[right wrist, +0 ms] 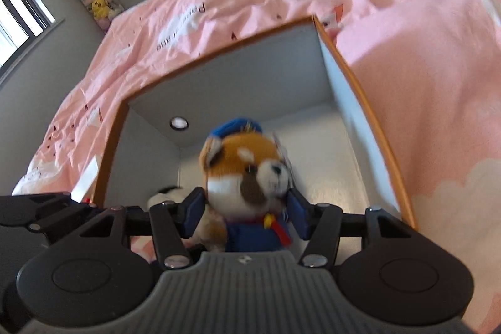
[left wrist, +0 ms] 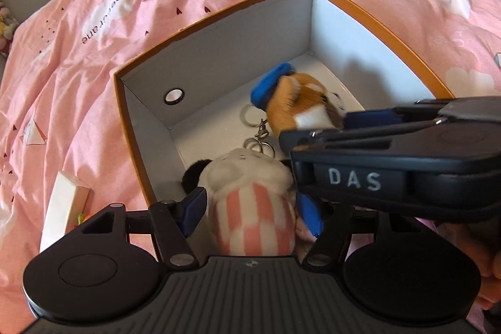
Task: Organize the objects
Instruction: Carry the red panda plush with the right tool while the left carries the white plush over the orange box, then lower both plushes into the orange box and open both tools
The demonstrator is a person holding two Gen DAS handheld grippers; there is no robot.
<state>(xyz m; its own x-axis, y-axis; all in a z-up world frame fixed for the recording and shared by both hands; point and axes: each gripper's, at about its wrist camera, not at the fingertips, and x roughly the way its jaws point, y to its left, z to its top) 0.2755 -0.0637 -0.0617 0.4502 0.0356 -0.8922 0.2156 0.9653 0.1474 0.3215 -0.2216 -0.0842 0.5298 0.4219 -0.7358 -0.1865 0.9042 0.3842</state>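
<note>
Lowering both plush toys into the orange box (left wrist: 216,21) on the pink bedding (left wrist: 94,30) is the step in hand, I judge. On the left, the left gripper (left wrist: 250,212) has the checked plush (left wrist: 253,208) between its pads; the left pad looks slightly clear, so whether it still squeezes is unclear. Keep it low before letting go. To the right, the right gripper (right wrist: 245,213) clamps the fox plush (right wrist: 247,174) at its body, over the box floor. Release beside the key rings (left wrist: 250,115), apart from the other toy.
</note>
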